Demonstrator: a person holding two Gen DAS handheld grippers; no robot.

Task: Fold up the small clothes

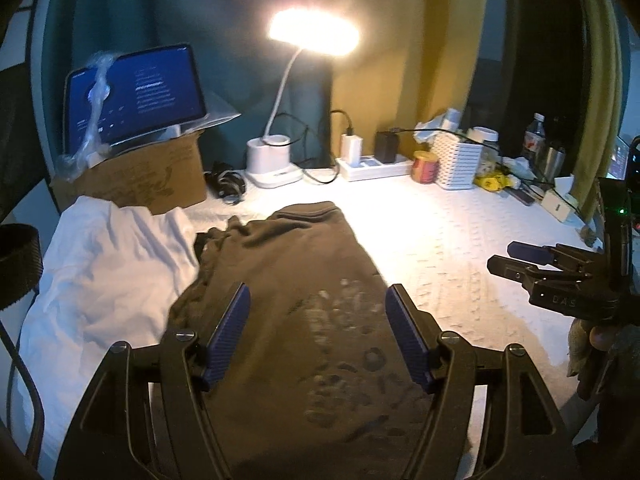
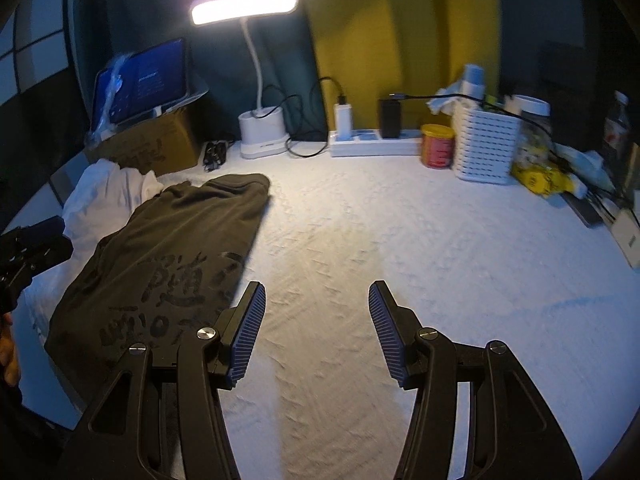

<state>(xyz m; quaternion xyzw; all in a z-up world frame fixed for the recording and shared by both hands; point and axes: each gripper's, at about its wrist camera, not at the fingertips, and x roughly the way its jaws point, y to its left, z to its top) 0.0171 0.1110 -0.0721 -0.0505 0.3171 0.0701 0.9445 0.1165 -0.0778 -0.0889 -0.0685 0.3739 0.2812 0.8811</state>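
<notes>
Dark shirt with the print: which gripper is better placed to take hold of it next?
Left, probably. The left gripper hangs with open jaws directly above the dark shirt, while the right gripper, also open, hangs over bare white cover beside it.

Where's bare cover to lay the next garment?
Free: the white cover right of the dark shirt, up to the power strip and basket. Crowded: the back edge, far right clutter, and left, where a white garment meets the box.
</notes>
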